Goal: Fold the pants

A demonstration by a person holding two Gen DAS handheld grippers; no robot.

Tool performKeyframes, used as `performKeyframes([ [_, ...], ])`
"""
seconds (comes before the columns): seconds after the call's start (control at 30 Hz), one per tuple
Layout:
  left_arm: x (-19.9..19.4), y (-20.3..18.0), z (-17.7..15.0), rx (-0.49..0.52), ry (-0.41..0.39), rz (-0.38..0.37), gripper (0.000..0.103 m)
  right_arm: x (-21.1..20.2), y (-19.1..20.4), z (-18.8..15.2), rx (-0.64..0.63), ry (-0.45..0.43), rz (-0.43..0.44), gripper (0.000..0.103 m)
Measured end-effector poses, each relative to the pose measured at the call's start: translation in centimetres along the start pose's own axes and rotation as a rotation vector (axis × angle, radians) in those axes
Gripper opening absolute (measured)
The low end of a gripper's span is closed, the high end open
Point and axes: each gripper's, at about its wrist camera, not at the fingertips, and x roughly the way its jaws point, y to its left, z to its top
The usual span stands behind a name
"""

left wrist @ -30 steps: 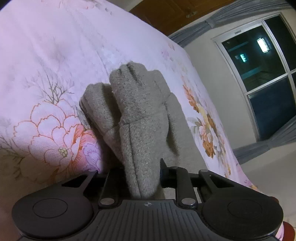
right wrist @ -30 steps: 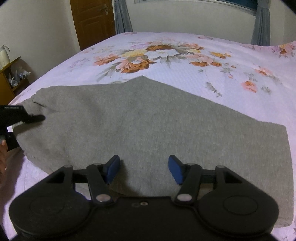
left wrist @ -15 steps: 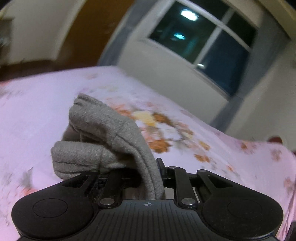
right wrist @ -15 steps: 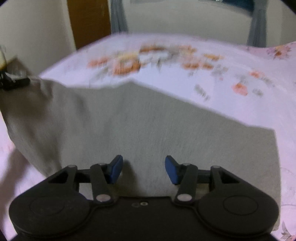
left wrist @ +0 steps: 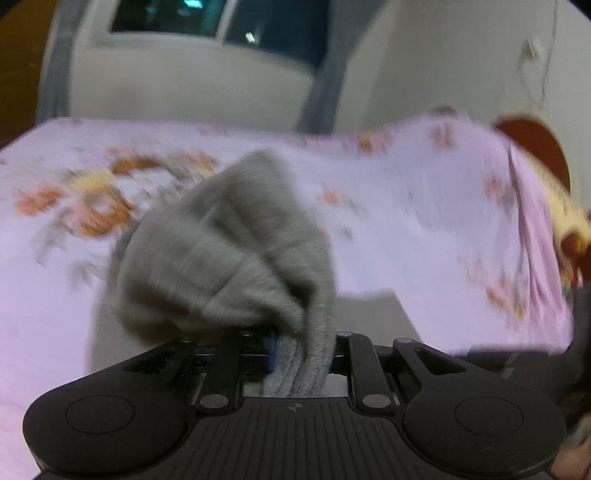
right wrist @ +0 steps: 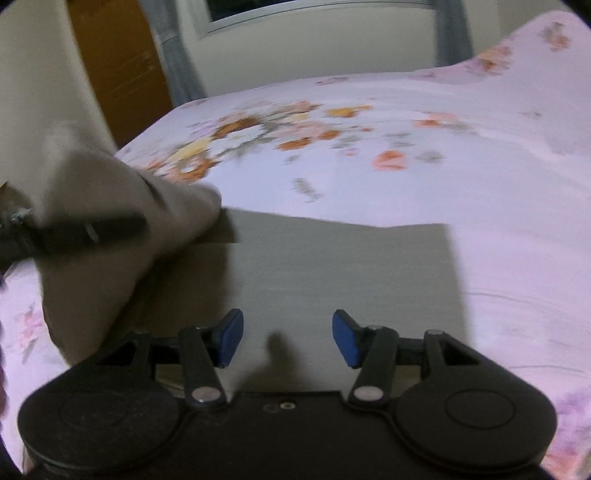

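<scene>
Left wrist view, blurred throughout. Left gripper [left wrist: 301, 350] clamped on a bunched fold of the grey pants [left wrist: 229, 251], fingers drawn together with the cloth pinched between them; a sliver of blue pad [left wrist: 272, 349] showing at the left finger's inner face, the right pad hidden by fabric. Beyond the fingertips, the gathered cloth rising in ribbed, rounded folds, spilling up and to the left of the fingers, lifted off the bed [left wrist: 424, 221]. Past the cloth, pink floral bedspread, orange blossoms left of the fingers, a raised hump of bedding to the right. Farther off, a dark window [left wrist: 236, 26] with grey curtain [left wrist: 325, 81] and pale wall.

Right wrist view. Right gripper [right wrist: 288, 341] with fingers spread wide, blue pads [right wrist: 231, 339] well apart, nothing between them. Directly ahead of and beneath the fingertips, the flat part of the pants [right wrist: 340, 266] lying smooth on the bed [right wrist: 480, 166], its straight edge to the right of the right finger. Left of the left finger, a lifted portion of the same cloth, smeared by blur, raised off the bed with the left gripper [right wrist: 92, 230] seen as a dark bar across it. Whether the right fingertips touch the fabric: cannot tell. Beyond the pants, flowered bedspread; farther back, a wooden door [right wrist: 122, 66], grey curtain and window sill.
</scene>
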Motion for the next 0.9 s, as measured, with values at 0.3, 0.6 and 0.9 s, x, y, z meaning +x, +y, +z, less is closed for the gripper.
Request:
performKeyframes([
  [0.3, 0.2, -7.3, -3.3, 0.236, 0.067, 0.078, 0.026, -2.4, -6.2, -1.4, 0.121, -0.022, -0.018, 0.065],
  [0.6, -1.5, -9.3, -2.4, 0.264, 0.087, 0.043, 0.027, -3.3, -7.2, -1.9, 0.167, -0.012, 0.092, 0.074],
  [0.9, -4.1, -1.9, -3.1, -0.018, 0.102, 0.138, 0.027, -1.7, -5.2, -1.8, 0.215, 0.058, 0.185, 0.077],
])
